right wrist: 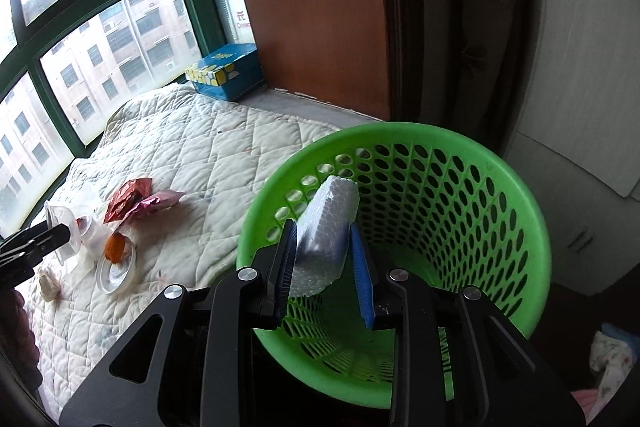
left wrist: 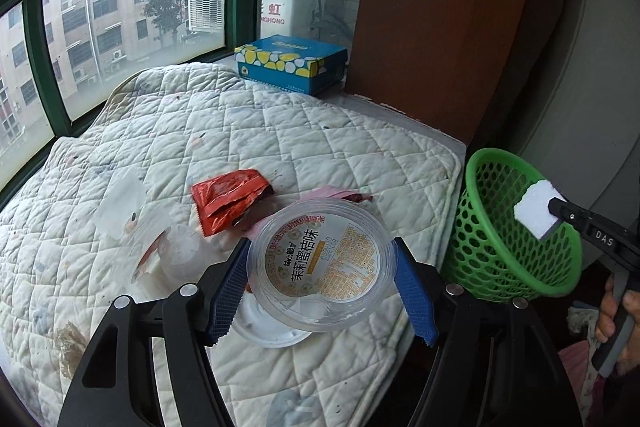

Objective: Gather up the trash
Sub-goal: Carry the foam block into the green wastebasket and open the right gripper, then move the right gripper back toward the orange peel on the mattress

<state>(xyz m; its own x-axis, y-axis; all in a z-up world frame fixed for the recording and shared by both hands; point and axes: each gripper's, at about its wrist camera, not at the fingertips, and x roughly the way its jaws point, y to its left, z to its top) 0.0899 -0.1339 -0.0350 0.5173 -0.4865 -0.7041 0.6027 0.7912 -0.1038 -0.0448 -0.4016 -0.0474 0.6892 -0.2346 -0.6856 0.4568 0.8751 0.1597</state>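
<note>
Quilt: white quilted pad over the whole work surface, stained in patches, running up to the green-framed window at 11 o'clock in the left wrist view.
Basket: green perforated plastic bin, upright, off the quilt's edge at 3 o'clock in the left wrist view; it fills the middle of the right wrist view.
Tissue box: blue with yellow and white spots, on the sill at 12 o'clock, beside a brown wooden panel.
Left gripper: blue pads pressed on both sides of the clear plastic cup, holding it above the quilt.
Plastic cup: round and transparent, its printed yellow-and-white film lid facing the camera, at the centre of the left wrist view.
Right gripper: jaws narrow, clamped on the foam block; a hand holds its grip at 4 o'clock in the left wrist view.
Foam block: white polystyrene, gripped at its lower end, its upper end over the basket's mouth near the rim.
Red wrapper: crumpled foil on the quilt at 10 o'clock from the cup, just beside a pink wrapper.
Loose lids: a round clear lid flat on the quilt, with more clear plastic pieces close by; how many, I cannot tell.
</note>
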